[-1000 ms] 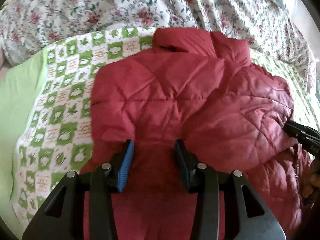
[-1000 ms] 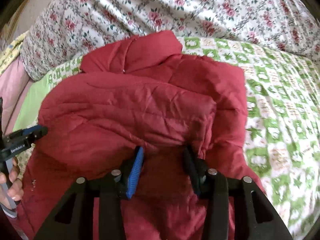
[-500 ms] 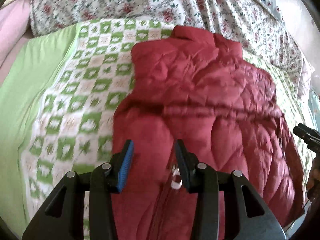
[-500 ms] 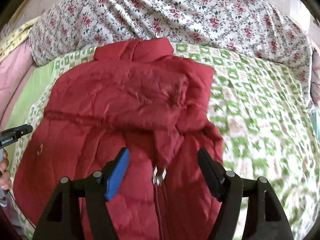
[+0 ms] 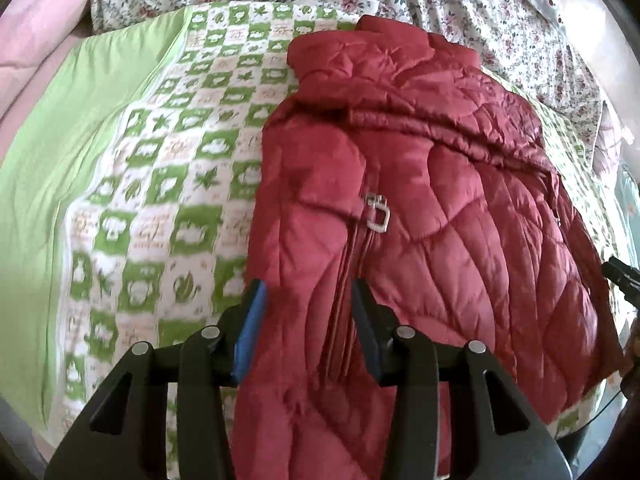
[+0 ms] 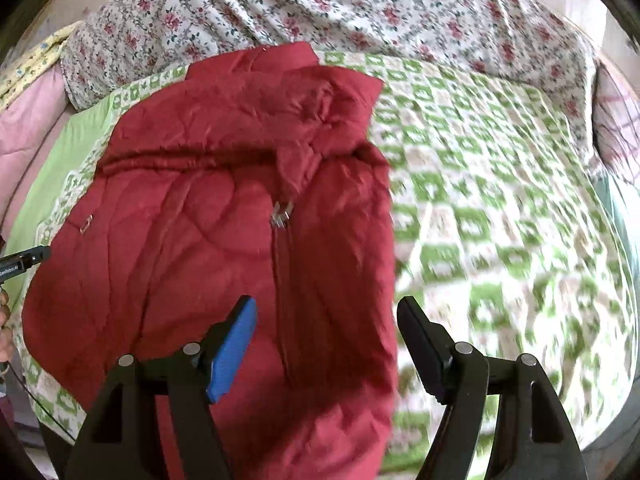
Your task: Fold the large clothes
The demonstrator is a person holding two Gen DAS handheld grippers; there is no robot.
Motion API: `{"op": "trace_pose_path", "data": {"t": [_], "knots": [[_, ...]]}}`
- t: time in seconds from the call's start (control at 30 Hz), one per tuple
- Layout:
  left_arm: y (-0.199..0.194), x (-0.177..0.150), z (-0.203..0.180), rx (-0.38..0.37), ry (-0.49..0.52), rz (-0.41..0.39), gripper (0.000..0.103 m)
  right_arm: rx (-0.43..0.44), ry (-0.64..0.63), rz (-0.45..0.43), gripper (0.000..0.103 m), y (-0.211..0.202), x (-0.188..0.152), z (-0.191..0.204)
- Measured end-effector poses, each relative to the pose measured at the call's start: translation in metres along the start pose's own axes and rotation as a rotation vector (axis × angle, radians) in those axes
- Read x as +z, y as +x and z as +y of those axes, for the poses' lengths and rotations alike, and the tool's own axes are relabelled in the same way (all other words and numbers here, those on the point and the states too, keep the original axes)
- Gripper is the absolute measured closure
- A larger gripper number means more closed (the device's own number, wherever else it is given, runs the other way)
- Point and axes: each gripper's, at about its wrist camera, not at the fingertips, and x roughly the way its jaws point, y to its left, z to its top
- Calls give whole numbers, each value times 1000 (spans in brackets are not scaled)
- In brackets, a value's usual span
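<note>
Looking down both wrist cameras, I see the red quilted jacket [image 5: 420, 220] lying front-up on the green checked bedspread [image 5: 168, 200], collar toward the floral quilt [image 6: 320, 4] at the far side, zip pull [image 6: 282, 212] partway up. My left gripper [image 5: 306, 300] hangs over the hem with its fingers apart, holding nothing; my right gripper [image 6: 326, 320] is spread wider, also empty. I judge the jacket puffy, light and soft, its shell probably slick, so thin pinches may slip; I would bite deep into the hem or a side seam, through both layers. The near edge of the bed is close beneath my tools. Open bedspread lies to the right of the jacket, less to the left.
</note>
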Motion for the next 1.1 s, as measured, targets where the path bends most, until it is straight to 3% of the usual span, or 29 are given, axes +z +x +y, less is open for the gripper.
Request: {"op": "trace_pose_path", "data": {"t": [0.17, 0.4, 0.87, 0.93, 1.0, 1.1], "knots": [[-9, -17, 5, 0, -15, -1, 52, -18, 36, 18, 28, -9, -27, -15], [-13, -35, 15, 4, -33, 18, 52, -8, 76, 30, 28, -20, -50, -25], [-12, -62, 27, -27, -55, 58, 50, 188, 167, 97, 30, -15, -71, -21], [-11, -65, 27, -56, -54, 69, 50, 215, 177, 109, 38, -14, -77, -24], [-10, -69, 25, -80, -53, 80, 50, 235, 177, 122, 59, -15, -84, -27], [-9, -76, 21, -111, -42, 97, 50, 259, 181, 118, 70, -21, -91, -33]]}}
